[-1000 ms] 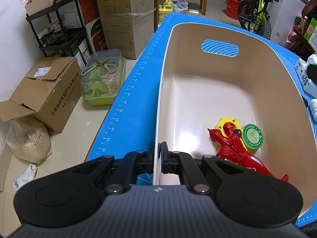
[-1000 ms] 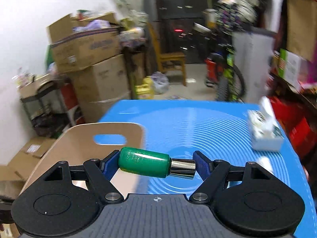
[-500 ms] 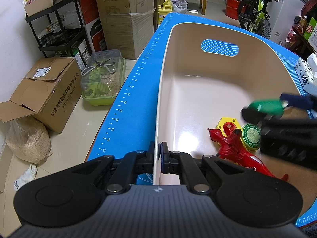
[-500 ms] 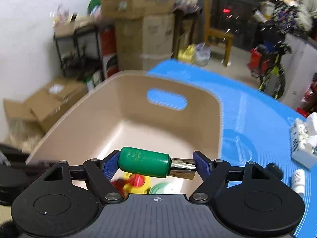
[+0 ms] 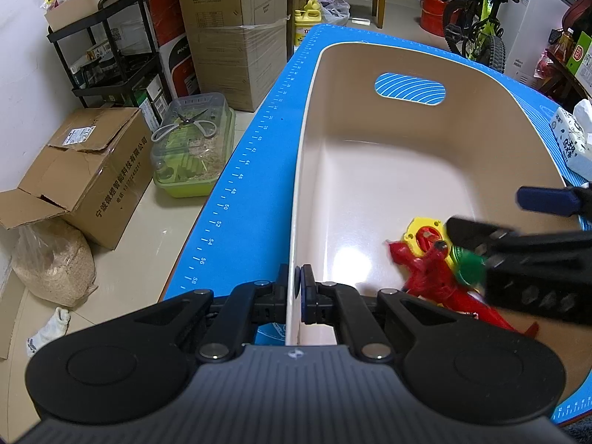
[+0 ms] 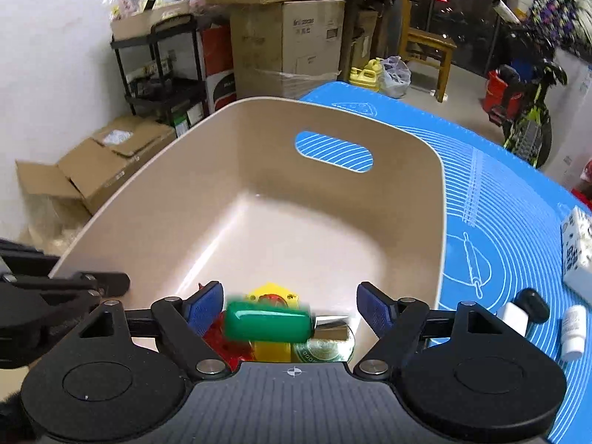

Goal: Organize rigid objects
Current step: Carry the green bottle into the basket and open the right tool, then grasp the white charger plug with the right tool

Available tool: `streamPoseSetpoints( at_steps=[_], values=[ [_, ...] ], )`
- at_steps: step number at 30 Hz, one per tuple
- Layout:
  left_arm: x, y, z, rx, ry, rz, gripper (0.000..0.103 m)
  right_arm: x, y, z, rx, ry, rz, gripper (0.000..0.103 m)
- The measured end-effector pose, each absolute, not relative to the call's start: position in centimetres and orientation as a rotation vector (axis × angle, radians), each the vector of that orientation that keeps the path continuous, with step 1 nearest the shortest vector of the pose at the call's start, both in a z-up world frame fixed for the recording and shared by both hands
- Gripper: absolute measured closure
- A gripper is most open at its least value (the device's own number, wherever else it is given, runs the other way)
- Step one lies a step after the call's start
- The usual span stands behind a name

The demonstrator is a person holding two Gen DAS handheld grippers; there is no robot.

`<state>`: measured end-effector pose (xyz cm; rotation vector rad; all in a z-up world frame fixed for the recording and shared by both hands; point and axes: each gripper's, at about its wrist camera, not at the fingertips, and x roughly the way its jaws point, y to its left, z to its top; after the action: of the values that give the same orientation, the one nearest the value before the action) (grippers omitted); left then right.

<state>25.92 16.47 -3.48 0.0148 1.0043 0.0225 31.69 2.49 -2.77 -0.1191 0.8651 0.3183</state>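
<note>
Fingers of the left gripper (image 5: 297, 284) pinch tight on the near left wall of a beige bin (image 5: 370, 170), one pad outside it and one inside. That bin sits on a blue mat (image 5: 251, 155) covering the bench, its handle slot at the far end. Left of the bench, on the floor, lie an open cardboard box (image 5: 85, 174) and a clear-lidded green container (image 5: 192, 155).

Moving right, a red toy (image 5: 440, 285), a yellow piece (image 5: 418, 231) and a round green tin (image 6: 322, 351) crowd the bin's near right corner.

Over them the right gripper (image 6: 290, 312) reaches in with its blue-padded fingers (image 6: 205, 307) spread wide; its jaws have just been opening. Between them, clear of both pads, is a green cylinder (image 6: 268, 322) with a silver cap, blurred, with a gap on each side. Its long axis runs crosswise from pad to pad, green end toward the left finger and silver cap toward the right. It is above the toys in the bin; whether it already rests on them cannot be told.

Farther right on the mat are a black-and-white item (image 6: 521, 310), a small white bottle (image 6: 573, 333) and a white patterned carton (image 6: 577, 251).
</note>
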Motion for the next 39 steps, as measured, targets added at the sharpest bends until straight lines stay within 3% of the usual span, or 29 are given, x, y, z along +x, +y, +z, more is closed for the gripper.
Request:
streamPoseSetpoints(
  at_steps=[15, 31, 34, 39],
  values=[
    [25.9, 16.5, -3.5, 0.014, 1.004, 0.023, 0.096, 31.9, -8.1, 1.6, 0.056, 0.708, 0.132, 0.018],
    [25.9, 16.6, -3.5, 0.019, 1.004, 0.024, 0.096, 36.4, -15.8, -9.5, 0.071, 0.856, -0.117, 0.019],
    [25.9, 16.6, -3.5, 0.019, 1.004, 0.024, 0.096, 36.9, -16.1, -10.6, 0.069, 0.863, -0.138, 0.024],
    [25.9, 16.6, -3.5, 0.02, 1.004, 0.024, 0.096, 37.3, -16.2, -11.8, 0.072, 0.88, -0.143, 0.043]
  ],
)
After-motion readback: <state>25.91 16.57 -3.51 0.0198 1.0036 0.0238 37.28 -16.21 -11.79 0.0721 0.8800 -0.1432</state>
